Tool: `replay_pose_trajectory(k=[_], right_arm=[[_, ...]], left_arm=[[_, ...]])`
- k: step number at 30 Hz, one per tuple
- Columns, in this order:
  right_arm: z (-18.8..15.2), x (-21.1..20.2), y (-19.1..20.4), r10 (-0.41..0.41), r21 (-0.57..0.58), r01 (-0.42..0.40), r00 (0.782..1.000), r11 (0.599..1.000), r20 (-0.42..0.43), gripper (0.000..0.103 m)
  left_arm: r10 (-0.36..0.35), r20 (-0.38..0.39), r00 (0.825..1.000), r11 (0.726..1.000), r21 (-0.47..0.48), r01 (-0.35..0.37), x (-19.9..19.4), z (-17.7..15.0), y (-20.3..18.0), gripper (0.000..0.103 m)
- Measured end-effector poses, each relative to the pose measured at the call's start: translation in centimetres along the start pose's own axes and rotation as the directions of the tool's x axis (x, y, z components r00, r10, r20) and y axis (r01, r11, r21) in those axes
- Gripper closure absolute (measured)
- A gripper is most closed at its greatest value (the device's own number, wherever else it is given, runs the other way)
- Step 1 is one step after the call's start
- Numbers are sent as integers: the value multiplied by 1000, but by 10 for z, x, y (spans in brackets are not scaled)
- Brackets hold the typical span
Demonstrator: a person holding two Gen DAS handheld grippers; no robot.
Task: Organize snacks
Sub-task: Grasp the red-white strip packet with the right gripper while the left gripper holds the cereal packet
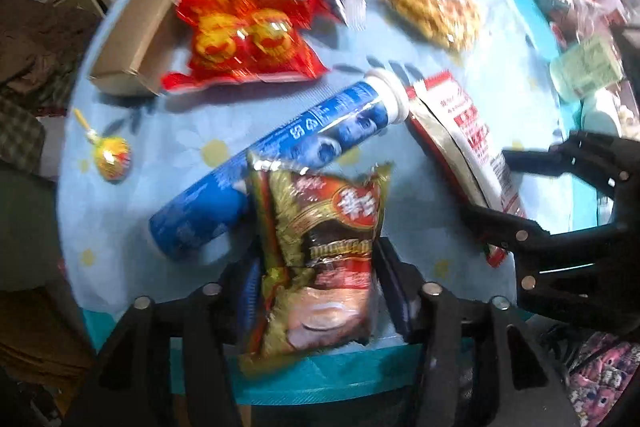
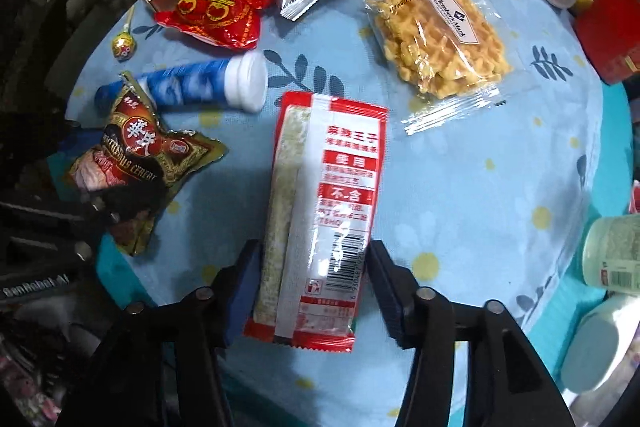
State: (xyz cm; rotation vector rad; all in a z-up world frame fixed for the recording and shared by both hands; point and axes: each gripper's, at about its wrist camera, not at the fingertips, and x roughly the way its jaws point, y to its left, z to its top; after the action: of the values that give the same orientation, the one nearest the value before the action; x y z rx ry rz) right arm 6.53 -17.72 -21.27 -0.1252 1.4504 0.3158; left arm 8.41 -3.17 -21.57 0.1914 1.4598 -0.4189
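Snack packs sit between both sets of jaws. Left gripper straddles the gold cereal pouch at the table's near edge; right gripper straddles the red-white strip packet. Whether pads actually press: cannot tell. Both look light, crinkly, slippery; best taken across the narrow width. Further out: blue tube, probably stiff and prone to roll, then waffle bag, likely brittle. Cardboard box at far edge, contents hidden.

Glossy foil snack packets; matt, probably woven tablecloth.
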Motion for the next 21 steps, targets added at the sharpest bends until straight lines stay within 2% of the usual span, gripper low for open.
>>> replay_pose_trajectory(k=[3,7,9,10,11,12,13,17,21], right_arm=[[0,4,7,-20,-24,20,1000,999,6,44],[3,19,36,-78,-77,80,997,994,27,40],[1,27,44,-76,-74,79,996,994,37,40],[-5,23,47,-72,-68,74,997,995,39,41],[-5,23,48,-70,-63,73,997,995,44,50],[-6,21,48,-69,-62,72,996,995,54,54],[-13,14,35,-64,-63,67,997,996,52,56],[-15,12,36,-38,-70,41,998,997,44,58],[-18,-6,33,-11,-69,15,998,997,61,59]], left_arm=[[23,8,1000,999,25,-23,3,2,-7,35],[65,26,998,997,45,-66,7,3,-15,34],[67,33,997,997,40,-69,7,3,-16,34],[73,36,997,996,42,-75,7,4,-18,37],[85,53,995,995,43,-87,6,3,-19,51],[90,69,994,995,38,-93,5,1,-22,56],[77,70,995,996,30,-79,5,2,-21,57],[51,70,996,998,22,-52,2,3,-21,63],[38,102,994,998,40,-42,-17,3,-17,63]])
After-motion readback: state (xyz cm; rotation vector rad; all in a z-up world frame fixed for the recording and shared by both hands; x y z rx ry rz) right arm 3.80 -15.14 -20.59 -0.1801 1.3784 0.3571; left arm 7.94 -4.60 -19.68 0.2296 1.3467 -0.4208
